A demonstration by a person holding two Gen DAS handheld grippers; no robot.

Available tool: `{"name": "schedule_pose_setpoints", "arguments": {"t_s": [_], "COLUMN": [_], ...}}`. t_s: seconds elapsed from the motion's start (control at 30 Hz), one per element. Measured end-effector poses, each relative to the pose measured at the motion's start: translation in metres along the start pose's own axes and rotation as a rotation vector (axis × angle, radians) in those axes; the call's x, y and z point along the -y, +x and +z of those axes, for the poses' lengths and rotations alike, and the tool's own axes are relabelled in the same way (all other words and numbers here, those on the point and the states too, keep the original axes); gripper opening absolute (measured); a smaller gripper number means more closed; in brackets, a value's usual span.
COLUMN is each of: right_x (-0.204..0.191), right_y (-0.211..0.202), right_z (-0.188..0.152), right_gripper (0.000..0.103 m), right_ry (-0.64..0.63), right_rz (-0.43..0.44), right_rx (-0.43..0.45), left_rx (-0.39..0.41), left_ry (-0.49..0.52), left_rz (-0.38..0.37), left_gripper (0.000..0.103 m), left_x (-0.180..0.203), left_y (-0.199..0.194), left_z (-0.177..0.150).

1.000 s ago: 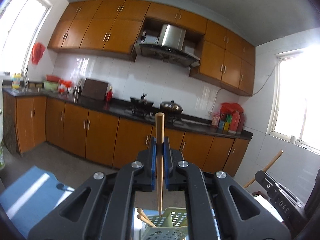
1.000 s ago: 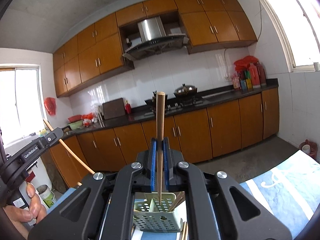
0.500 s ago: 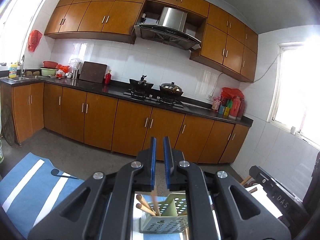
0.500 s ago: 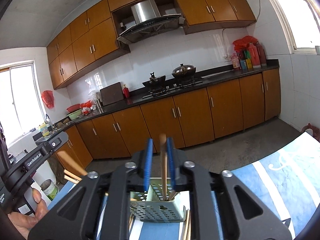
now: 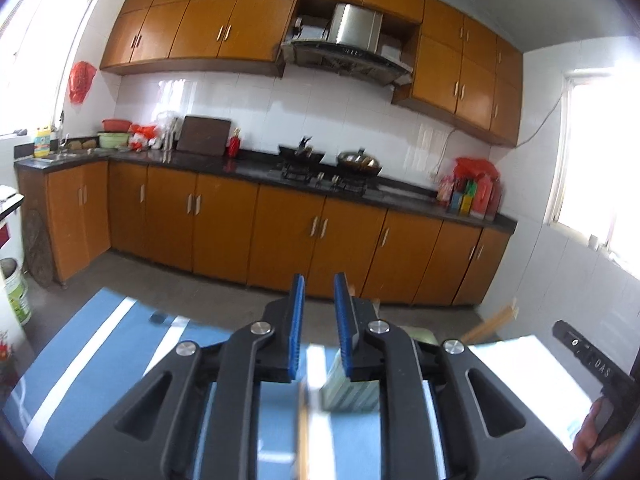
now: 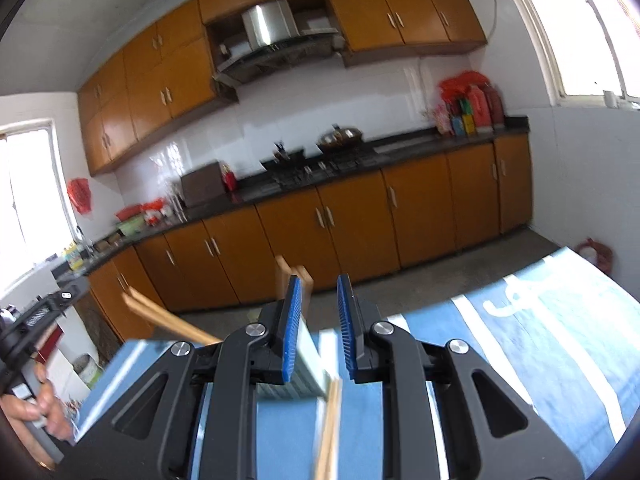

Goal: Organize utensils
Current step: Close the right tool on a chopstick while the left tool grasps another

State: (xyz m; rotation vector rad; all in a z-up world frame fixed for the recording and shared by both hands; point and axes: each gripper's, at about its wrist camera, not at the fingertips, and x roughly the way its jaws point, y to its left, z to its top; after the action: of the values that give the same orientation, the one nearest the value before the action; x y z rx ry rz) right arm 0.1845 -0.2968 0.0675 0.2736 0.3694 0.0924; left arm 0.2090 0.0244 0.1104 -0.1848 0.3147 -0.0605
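My left gripper (image 5: 319,281) hangs over the blue striped cloth (image 5: 100,364), its jaws opening with nothing between the blue pads (image 5: 297,320). Just beyond it the pale green basket (image 5: 352,394) shows blurred, with one loose chopstick (image 5: 304,436) lying below. My right gripper (image 6: 319,280) stands open and holds nothing. Behind its fingers is the same basket (image 6: 306,364). Wooden chopsticks (image 6: 286,276) stand up out of the basket, and another pair (image 6: 160,314) leans left. More chopsticks (image 6: 330,436) lie on the cloth (image 6: 520,352) under this gripper.
A person's hand (image 5: 596,436) holds the other gripper at the right edge of the left wrist view; a hand (image 6: 36,404) shows at the lower left of the right wrist view. Kitchen cabinets (image 5: 280,232) and a counter with a stove (image 5: 320,176) line the far wall.
Both grippers were shut on upright chopsticks a second ago. Both have let go; the chopsticks dropped toward the basket. Both hands have sunk closer to the cloth.
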Motion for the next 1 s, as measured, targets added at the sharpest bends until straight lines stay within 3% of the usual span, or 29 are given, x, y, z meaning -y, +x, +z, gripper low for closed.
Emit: {"name": "schedule_pose_setpoints", "arguments": {"t_s": [0.17, 0.3, 0.4, 0.6, 0.77, 0.83, 1.0], "right_x": [0.019, 0.012, 0.0, -0.015, -0.012, -0.011, 0.01], "right_y": [0.026, 0.051, 0.064, 0.078, 0.077, 0.078, 0.077], "right_z": [-0.063, -0.114, -0.143, -0.168, -0.172, -0.174, -0.167], "right_gripper": [0.02, 0.02, 0.019, 0.019, 0.015, 0.008, 0.007], "right_ry": [0.001, -0.023, -0.043, -0.091, -0.117, -0.139, -0.098], "right_rz": [-0.049, -0.006, 0.022, 0.011, -0.021, -0.05, -0.178], "right_rx": [-0.217, -0.387, -0.47, -0.535, -0.538, -0.528, -0.489], "left_rx": [-0.138, -0.327, -0.401, -0.465, -0.499, -0.515, -0.559], "left_ry": [0.041, 0.029, 0.016, 0.011, 0.023, 0.025, 0.016], "left_rz": [0.077, 0.104, 0.097, 0.065, 0.02, 0.001, -0.05], "left_gripper": [0.02, 0.02, 0.02, 0.02, 0.02, 0.02, 0.02], "left_x": [-0.03, -0.053, -0.062, -0.065, -0.056, -0.054, -0.046], "left_y": [0.002, 0.023, 0.029, 0.03, 0.034, 0.037, 0.047], "left_z": [-0.055, -0.106, -0.131, -0.157, -0.164, -0.168, -0.179]}}
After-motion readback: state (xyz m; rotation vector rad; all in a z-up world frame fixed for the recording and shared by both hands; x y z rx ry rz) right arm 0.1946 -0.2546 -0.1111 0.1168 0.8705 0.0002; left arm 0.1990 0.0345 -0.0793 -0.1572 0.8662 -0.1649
